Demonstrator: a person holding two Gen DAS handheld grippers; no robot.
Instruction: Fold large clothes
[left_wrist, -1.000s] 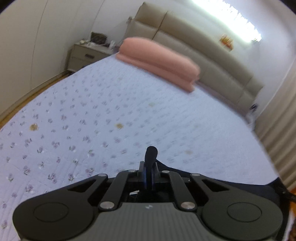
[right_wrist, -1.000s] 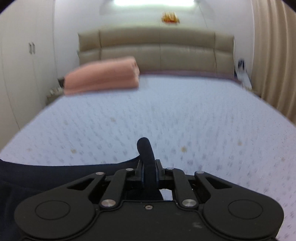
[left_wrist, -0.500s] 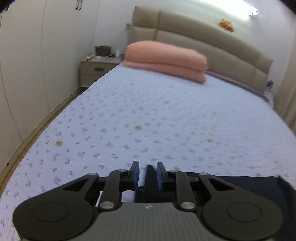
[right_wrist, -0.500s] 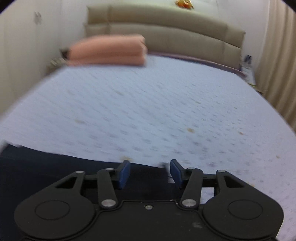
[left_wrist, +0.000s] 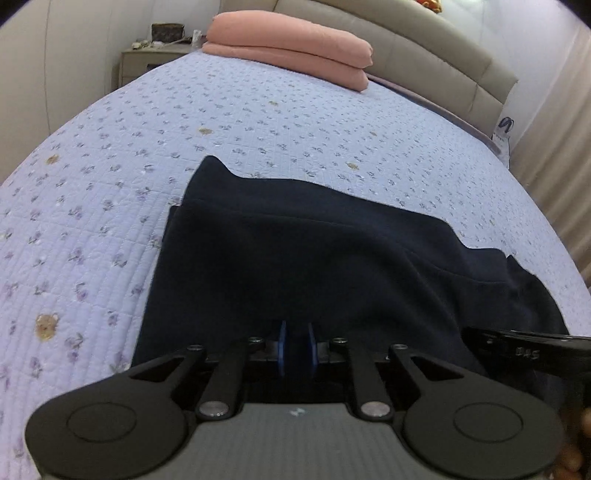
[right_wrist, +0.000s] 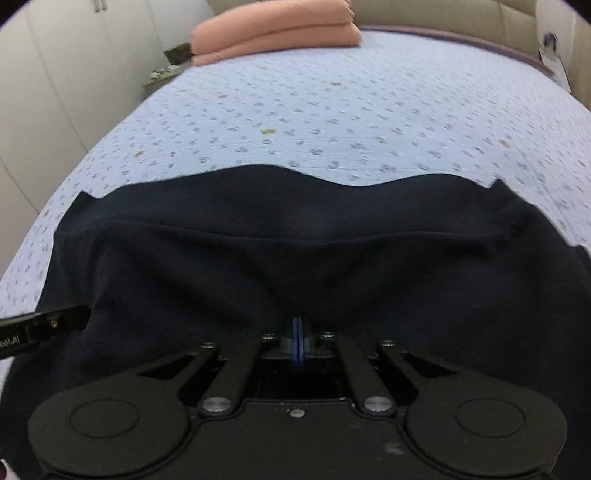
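Observation:
A dark navy garment lies spread on the lilac floral bedspread, with a seam line running across it; it also fills the right wrist view. My left gripper sits at the garment's near edge, its blue pads a narrow gap apart with dark cloth between them. My right gripper is at the near edge too, its blue pads pressed together on the cloth. Each gripper's body edges into the other's view.
A folded pink blanket lies at the head of the bed against the beige headboard. A nightstand stands at the far left. Wardrobe doors line the left; curtains hang at the right.
Both grippers dropped and pulled back over the garment, which now fills the near view. The right jaws, open half a second ago, have closed on the cloth. The left jaws stay narrow.

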